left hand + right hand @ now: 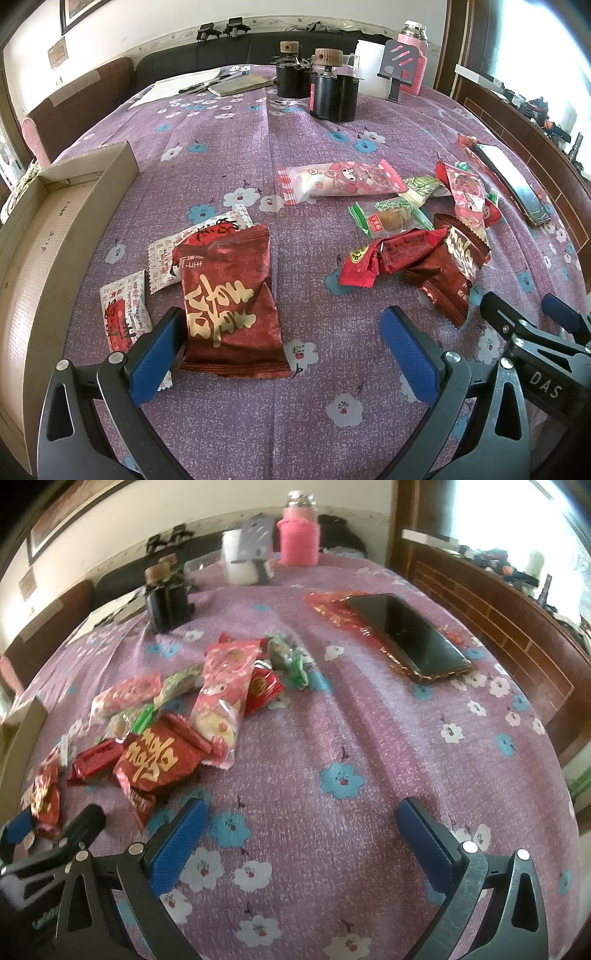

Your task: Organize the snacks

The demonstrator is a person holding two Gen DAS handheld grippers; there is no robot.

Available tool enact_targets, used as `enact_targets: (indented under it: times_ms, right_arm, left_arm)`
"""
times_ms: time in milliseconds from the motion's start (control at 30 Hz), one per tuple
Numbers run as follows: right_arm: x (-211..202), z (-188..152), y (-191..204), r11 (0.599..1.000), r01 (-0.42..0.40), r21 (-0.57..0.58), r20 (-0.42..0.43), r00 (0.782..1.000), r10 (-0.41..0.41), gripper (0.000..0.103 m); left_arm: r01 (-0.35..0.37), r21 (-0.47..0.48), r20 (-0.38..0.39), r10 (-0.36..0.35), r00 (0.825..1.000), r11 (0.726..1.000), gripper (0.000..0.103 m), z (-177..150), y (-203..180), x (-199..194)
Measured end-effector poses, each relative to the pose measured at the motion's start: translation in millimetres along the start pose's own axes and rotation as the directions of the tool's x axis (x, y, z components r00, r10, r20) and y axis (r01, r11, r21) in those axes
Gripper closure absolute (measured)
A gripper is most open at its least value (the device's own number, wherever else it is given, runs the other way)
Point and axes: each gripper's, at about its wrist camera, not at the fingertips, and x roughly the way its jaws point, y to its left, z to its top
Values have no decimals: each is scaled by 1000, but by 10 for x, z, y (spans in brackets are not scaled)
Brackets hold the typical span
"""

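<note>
**A:** Over a tabletop [303, 122] draped in purple flowered cloth, the left tool [280, 350] hangs with its blue-padded fingers spread wide and nothing between them. Which snack is it after?

**B:** By the look of it, the dark red foil packet with gold lettering [231, 302]. The packet lies flat on the cloth, just beside the open brown cardboard box [74, 221], with two white-and-red sachets [125, 314] between it and the box wall. The left finger sits at the packet's lower edge; the other stands well off to its far side.

**A:** How should the grasp go?

**B:** The tool probably needs to centre over the packet first, since it now lies nearer one finger. Foil is slick and the packet is flat, so closing across its narrow width and low on the cloth should pinch it best. A grip near a crimped end would likely slip.

**A:** And the right tool [303, 834]?

**B:** Also spread apart and empty, over bare cloth. The main heap of red, pink and green wrapped snacks [177, 720] lies farther from the box than the foil packet, and a black phone [406, 635] farther still.

**A:** Any risk?

**B:** Dragging a sachet along with the packet, perhaps.
</note>
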Motion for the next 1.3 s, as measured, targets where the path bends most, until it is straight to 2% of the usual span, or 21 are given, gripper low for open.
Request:
enact_targets:
  times_ms: [200, 500, 900, 1000, 1067, 1167, 1233, 1300]
  right_arm:
    - [-15, 12, 43, 1000, -7, -16, -8, 1000, 7, 0]
    - [-6, 13, 80, 1000, -4, -22, -15, 1000, 4, 0]
    - [-7, 14, 85, 999, -8, -33, -39, 999, 7, 0]
    - [-23, -6, 84, 999, -19, -47, -44, 999, 17, 0]
    - [-35, -25, 81, 998, -25, -54, -43, 999, 23, 0]
    - [-48, -39, 87, 998, -23, -55, -39, 999, 21, 0]
    - [-50, -39, 88, 998, -23, -56, -40, 999, 21, 0]
    - [-70, -44, 85, 998, -29, -58, -37, 999, 26, 1]
  left_arm:
    - [1, 4, -6, -1, 1000, 1000, 0, -42, 24, -30]
    - [50, 73, -50, -46, 998, 996, 0, -95, 24, -90]
    - [75, 98, -52, -70, 996, 992, 0, -181, 38, -166]
    - [149, 94, -59, -144, 988, 984, 1, -214, 88, -258]
    - [216, 56, -34, -215, 976, 975, 2, -222, 214, -429]
    - [262, 33, 87, -264, 961, 965, 2, -184, 495, -858]
    - [244, 26, 196, -245, 950, 969, 2, -130, 757, -1212]
    - [226, 10, 272, -220, 937, 974, 2, -82, 1040, -1483]
